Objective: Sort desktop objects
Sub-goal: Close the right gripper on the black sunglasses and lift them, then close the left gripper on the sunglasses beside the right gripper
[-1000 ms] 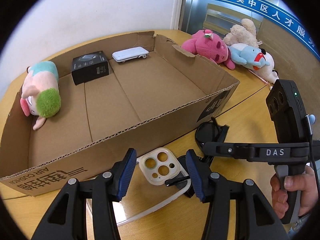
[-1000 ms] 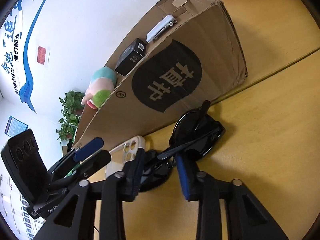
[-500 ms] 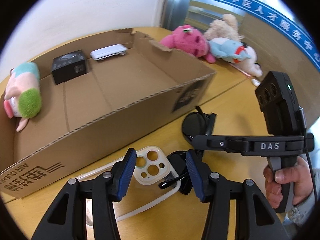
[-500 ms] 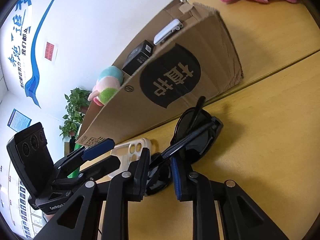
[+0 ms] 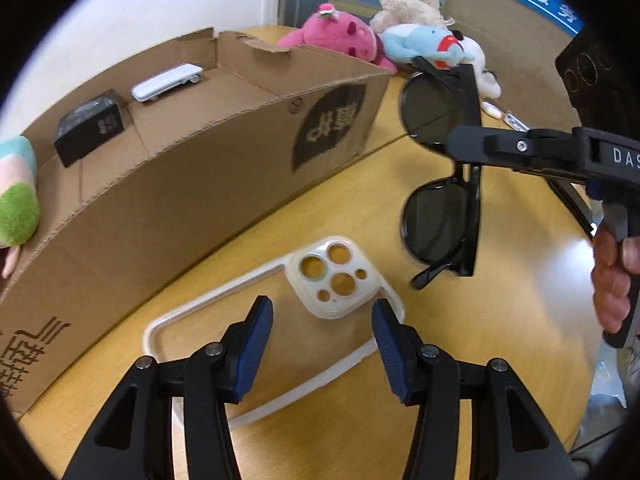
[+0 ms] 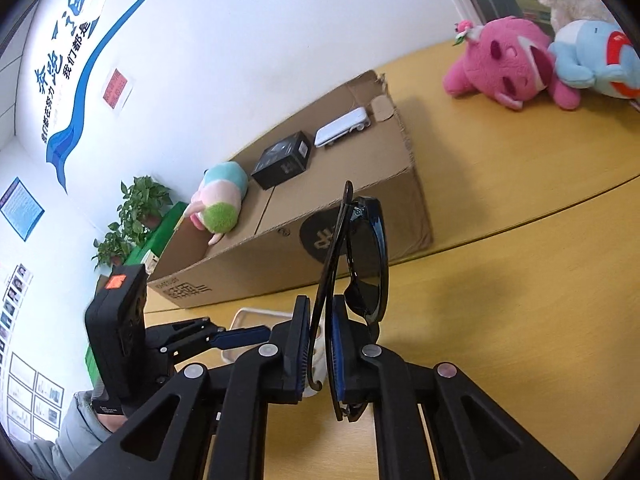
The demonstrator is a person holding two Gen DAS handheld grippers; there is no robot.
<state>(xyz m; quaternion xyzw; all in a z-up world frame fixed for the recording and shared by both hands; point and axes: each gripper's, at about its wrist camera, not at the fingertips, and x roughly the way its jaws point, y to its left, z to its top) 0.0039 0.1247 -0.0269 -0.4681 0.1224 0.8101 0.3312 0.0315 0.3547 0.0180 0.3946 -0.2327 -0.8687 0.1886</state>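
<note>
Black sunglasses (image 5: 440, 216) hang folded above the wooden table, clamped by their temple arms in my right gripper (image 6: 320, 320), which is shut on them. In the left wrist view that right gripper (image 5: 460, 144) comes in from the right, held by a hand. A clear phone case (image 5: 336, 276) with camera holes lies flat on the table just in front of my left gripper (image 5: 322, 312), which is open and holds nothing; its blue pads straddle the case's near part. The right wrist view shows the left gripper (image 6: 240, 334) low over the case's white rim (image 6: 248, 314).
An open cardboard box (image 5: 200, 184) stands behind the case; it holds a small black box (image 5: 90, 128), a white device (image 5: 168, 82) and a pastel plush (image 5: 16, 200). Pink (image 5: 340, 36), blue (image 5: 424, 42) and beige plush toys lie at the far right.
The right gripper has closed on the sunglasses and lifted them off the table. The left gripper has come lower and closer over the phone case, still open.
</note>
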